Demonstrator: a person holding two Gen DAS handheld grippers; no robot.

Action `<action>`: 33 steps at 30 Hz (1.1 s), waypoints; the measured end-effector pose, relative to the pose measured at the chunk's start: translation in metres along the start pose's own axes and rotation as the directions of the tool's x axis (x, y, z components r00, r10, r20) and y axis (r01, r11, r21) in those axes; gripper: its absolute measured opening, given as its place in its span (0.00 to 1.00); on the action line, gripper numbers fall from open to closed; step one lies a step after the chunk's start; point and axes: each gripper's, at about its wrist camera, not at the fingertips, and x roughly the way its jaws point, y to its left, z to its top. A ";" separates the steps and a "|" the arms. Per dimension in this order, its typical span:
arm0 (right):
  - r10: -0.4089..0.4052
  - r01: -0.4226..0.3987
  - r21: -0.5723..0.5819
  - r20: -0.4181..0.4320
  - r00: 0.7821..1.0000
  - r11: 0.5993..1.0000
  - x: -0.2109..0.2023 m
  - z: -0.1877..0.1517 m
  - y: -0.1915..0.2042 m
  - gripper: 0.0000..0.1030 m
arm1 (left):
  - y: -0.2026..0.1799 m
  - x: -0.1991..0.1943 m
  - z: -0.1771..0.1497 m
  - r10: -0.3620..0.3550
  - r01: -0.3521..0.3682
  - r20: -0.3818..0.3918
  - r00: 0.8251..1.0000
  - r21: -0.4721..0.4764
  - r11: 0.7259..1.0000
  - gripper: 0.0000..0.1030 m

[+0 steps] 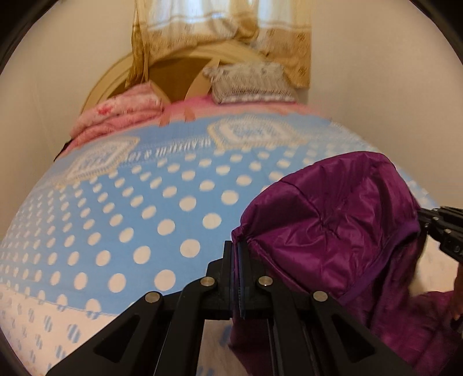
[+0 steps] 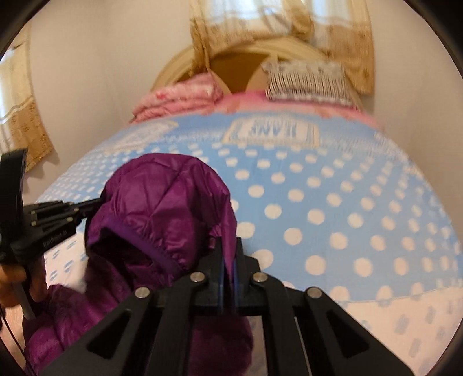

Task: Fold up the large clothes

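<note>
Left wrist view: your left gripper (image 1: pixel 239 254) is clenched on the edge of the purple puffer jacket (image 1: pixel 332 228), fabric pinched between the pads. Jacket hangs bunched, lifted off the polka-dot bedspread (image 1: pixel 144 202), hood (image 1: pixel 341 188) bulging up and away from the jaws. Your right gripper (image 1: pixel 425 222) meets the jacket's far side at the frame's right edge.

Right wrist view: right gripper (image 2: pixel 228 254) is clamped on the same jacket (image 2: pixel 162 208), purple cloth running down between the pads. Left gripper (image 2: pixel 95 202) touches the jacket's opposite side, a hand (image 2: pixel 17 280) gripping its handle. Beyond the jacket, at the head of the bedspread (image 2: pixel 347 202): folded pink blanket (image 2: pixel 179 95), grey patterned pillow (image 2: pixel 306 81), wooden headboard (image 2: pixel 231 72), curtain (image 2: pixel 289 23) above.
</note>
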 end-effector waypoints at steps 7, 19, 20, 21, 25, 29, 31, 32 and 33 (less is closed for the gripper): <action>0.041 -0.037 -0.041 0.085 0.996 0.998 -0.073 -0.036 0.043 0.06 | -0.019 -0.112 -0.044 -0.081 0.073 0.129 0.988 0.062 0.995 0.01; 0.064 -0.063 -0.033 0.033 0.997 0.997 -0.138 -0.120 0.060 0.06 | -0.046 -0.197 -0.159 -0.131 0.116 0.149 0.980 0.103 0.988 0.01; 0.065 -0.065 -0.030 0.028 0.997 0.997 -0.142 -0.126 0.060 0.06 | -0.046 -0.200 -0.166 -0.132 0.117 0.148 0.980 0.100 0.988 0.01; 0.068 -0.067 -0.027 0.022 0.997 0.997 -0.146 -0.132 0.061 0.06 | -0.048 -0.203 -0.173 -0.132 0.119 0.141 0.981 0.099 0.988 0.01; 0.068 -0.068 -0.020 -0.009 0.998 0.997 -0.158 -0.158 0.062 0.06 | -0.057 -0.213 -0.206 -0.133 0.118 0.115 0.984 0.134 0.984 0.01; 0.097 -0.097 0.002 -0.081 0.992 0.995 -0.154 -0.182 0.061 0.06 | -0.060 -0.212 -0.228 -0.132 0.120 0.083 0.988 0.132 0.984 0.01; 0.107 -0.105 0.033 -0.090 0.990 0.994 -0.155 -0.185 0.058 0.08 | -0.057 -0.215 -0.229 -0.104 0.096 0.080 0.991 0.103 0.990 0.01; 0.114 -0.109 0.058 -0.092 0.989 0.992 -0.157 -0.183 0.056 0.18 | -0.054 -0.216 -0.226 -0.099 0.092 0.075 0.992 0.086 0.992 0.01; 0.118 -0.110 0.086 -0.092 0.989 0.990 -0.159 -0.180 0.053 0.50 | -0.050 -0.217 -0.222 -0.097 0.092 0.073 0.993 0.067 0.993 0.02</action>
